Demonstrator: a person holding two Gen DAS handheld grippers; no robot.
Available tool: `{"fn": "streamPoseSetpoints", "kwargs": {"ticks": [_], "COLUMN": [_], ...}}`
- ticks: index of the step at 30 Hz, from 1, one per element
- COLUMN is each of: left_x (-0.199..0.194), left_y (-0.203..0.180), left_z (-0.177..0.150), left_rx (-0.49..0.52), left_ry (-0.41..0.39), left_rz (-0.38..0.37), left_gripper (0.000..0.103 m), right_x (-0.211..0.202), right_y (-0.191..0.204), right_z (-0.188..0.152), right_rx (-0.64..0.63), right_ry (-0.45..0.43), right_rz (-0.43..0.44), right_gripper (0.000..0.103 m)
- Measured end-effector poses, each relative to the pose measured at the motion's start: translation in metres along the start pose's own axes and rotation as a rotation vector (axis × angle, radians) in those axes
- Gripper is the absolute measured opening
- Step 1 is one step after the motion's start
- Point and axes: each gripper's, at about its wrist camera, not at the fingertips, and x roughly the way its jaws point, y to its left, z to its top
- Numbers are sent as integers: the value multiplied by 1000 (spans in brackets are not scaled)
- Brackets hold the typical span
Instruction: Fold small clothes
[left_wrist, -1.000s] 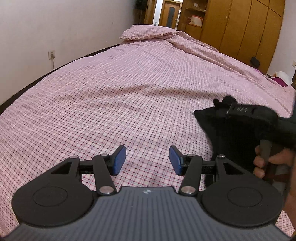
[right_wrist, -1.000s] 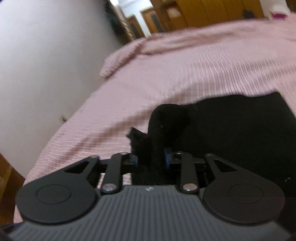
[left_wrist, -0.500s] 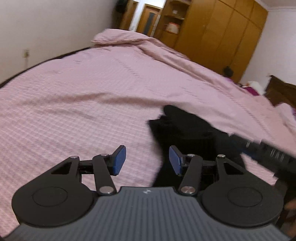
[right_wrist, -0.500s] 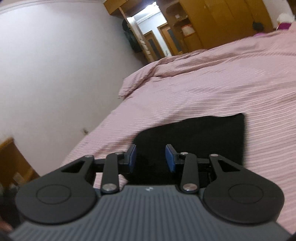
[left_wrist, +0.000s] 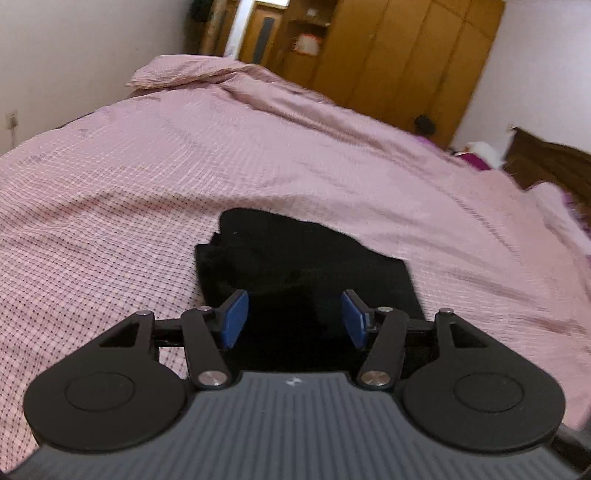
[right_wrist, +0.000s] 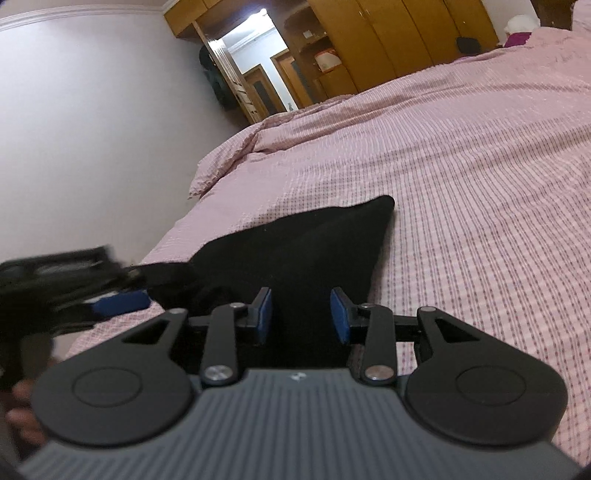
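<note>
A small black garment (left_wrist: 295, 258) lies folded on the pink checked bed cover (left_wrist: 147, 184), with a bunched corner at its near left. My left gripper (left_wrist: 293, 314) hovers over its near edge. Its jaws are opening, and the blue pads (left_wrist: 234, 319) stand wide apart without pressing the cloth. In the right wrist view the same garment (right_wrist: 314, 240) stretches away as a dark wedge. My right gripper (right_wrist: 300, 314) is open above the near end, holding nothing. The left gripper (right_wrist: 122, 306) shows blurred at the left there, with a hand (right_wrist: 22, 413) below it.
The bed cover (right_wrist: 480, 184) spreads wide on all sides of the garment. A pillow (left_wrist: 184, 70) lies at the far end by the white wall. Wooden wardrobes (left_wrist: 388, 55) and a doorway stand behind. A dark headboard (left_wrist: 554, 166) is at the right.
My right gripper let go of the raised black fold and drew back, and the garment now lies flat. My left gripper swung right from bare cover to over the garment.
</note>
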Motion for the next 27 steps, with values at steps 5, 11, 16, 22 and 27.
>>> {"fn": "streamPoseSetpoints", "kwargs": {"ticks": [5,11,16,22,27], "left_x": [6,-32,-12,-15,-31], "left_y": [15,48,73,99,87], "left_z": [-5,-33,-52,-52,-34], "left_rx": [-44,-63,-38,-113,-60], "left_ry": [-3,-24,25,53,21], "left_rz": [69,101,254,250,186], "left_gripper": [18,15,14,14,15], "right_x": [-9,-14,5,4,-7], "right_y": [-4,3,11,9,4], "right_z": [-4,-1,-20,-28,-22], "right_rx": [1,-46,-122,-166,-112], "right_ry": [0,-31,52,78,67], "right_rz": [14,53,14,-13,15], "right_gripper": [38,38,38,43,44]}}
